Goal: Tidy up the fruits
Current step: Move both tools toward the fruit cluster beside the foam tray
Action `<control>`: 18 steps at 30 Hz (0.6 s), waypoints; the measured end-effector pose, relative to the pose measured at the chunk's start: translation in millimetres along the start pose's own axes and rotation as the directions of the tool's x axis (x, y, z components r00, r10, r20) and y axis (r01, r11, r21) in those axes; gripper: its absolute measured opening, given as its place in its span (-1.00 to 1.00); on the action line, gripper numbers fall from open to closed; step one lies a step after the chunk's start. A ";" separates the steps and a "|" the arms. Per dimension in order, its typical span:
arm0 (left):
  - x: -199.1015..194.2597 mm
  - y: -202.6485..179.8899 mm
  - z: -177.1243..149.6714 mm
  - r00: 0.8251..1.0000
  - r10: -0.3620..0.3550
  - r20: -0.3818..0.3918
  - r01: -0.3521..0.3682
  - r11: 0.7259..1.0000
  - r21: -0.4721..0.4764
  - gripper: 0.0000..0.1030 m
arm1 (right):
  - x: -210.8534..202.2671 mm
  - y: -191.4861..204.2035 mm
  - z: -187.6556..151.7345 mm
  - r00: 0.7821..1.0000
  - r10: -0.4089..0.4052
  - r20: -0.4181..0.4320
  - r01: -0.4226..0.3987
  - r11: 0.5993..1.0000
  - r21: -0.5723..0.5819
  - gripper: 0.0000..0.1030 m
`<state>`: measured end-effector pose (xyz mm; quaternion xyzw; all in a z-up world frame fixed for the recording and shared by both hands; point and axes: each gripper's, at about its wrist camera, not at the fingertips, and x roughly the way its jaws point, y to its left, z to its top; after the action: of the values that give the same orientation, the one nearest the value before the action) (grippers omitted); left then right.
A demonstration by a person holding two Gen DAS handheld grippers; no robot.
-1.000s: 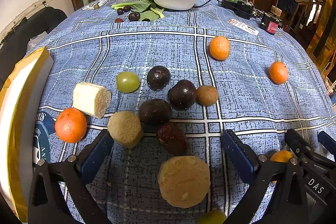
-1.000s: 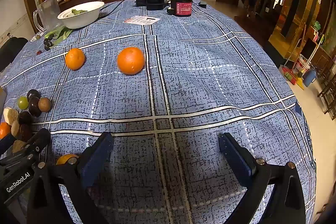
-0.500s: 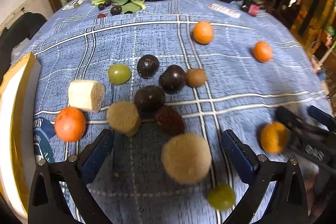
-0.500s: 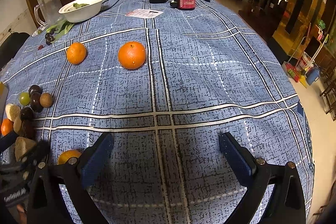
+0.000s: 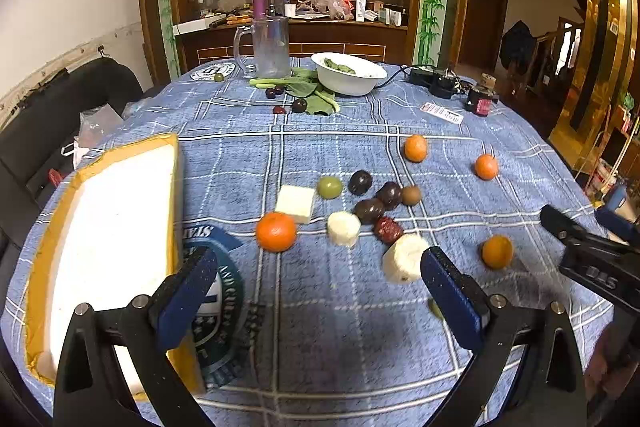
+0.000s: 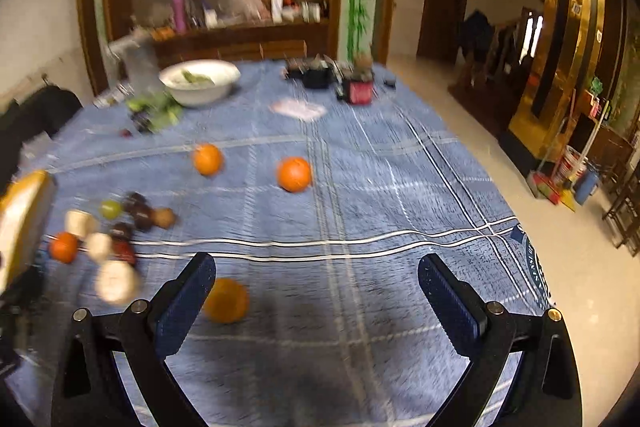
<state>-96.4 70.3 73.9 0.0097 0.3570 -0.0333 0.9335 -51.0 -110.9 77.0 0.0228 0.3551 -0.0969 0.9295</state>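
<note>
Both claws spread wide, holding nothing, above the desk (image 5: 520, 155).
Left claw (image 5: 320, 287) and right claw (image 6: 316, 295) hover; mixed fruits (image 5: 360, 207) lie clustered mid-desk, one orange (image 6: 226, 300) just beside the right claw's left finger.

Open blue tablecloth (image 6: 400, 211) lies ahead of the right gripper (image 6: 316, 291), its jaws wide apart; only one orange (image 6: 226, 301) sits just beside its left finger. Ahead of the left gripper (image 5: 320, 283), a tight fruit cluster (image 5: 360, 211) blocks the middle. The yellow-rimmed foam tray (image 5: 112, 227) walls off the left edge. Far side crowded: white bowl (image 5: 348, 73), glass pitcher (image 5: 270, 47), greens (image 5: 308, 89).
</note>
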 end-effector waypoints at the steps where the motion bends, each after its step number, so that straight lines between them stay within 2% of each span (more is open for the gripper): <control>1: -3.5 2.5 -3.8 1.000 -0.001 0.000 0.001 1.000 0.004 0.98 | -9.2 3.5 -3.7 1.000 0.005 0.026 -0.005 1.000 0.001 0.98; 7: -11.0 10.7 -12.4 0.999 -0.031 -0.035 0.031 1.000 -0.002 0.98 | -40.7 26.8 -19.5 0.994 -0.014 0.112 0.018 0.999 -0.034 0.99; 18: -32.8 20.0 -18.7 0.998 -0.066 -0.008 0.066 0.998 0.001 0.98 | -59.7 49.0 -32.8 0.996 0.028 0.089 -0.022 0.997 -0.070 0.99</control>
<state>-131.9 92.9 81.8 -0.0013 0.3607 -0.0641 0.9305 -106.4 -49.5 90.9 -0.0094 0.3159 -0.0738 0.9459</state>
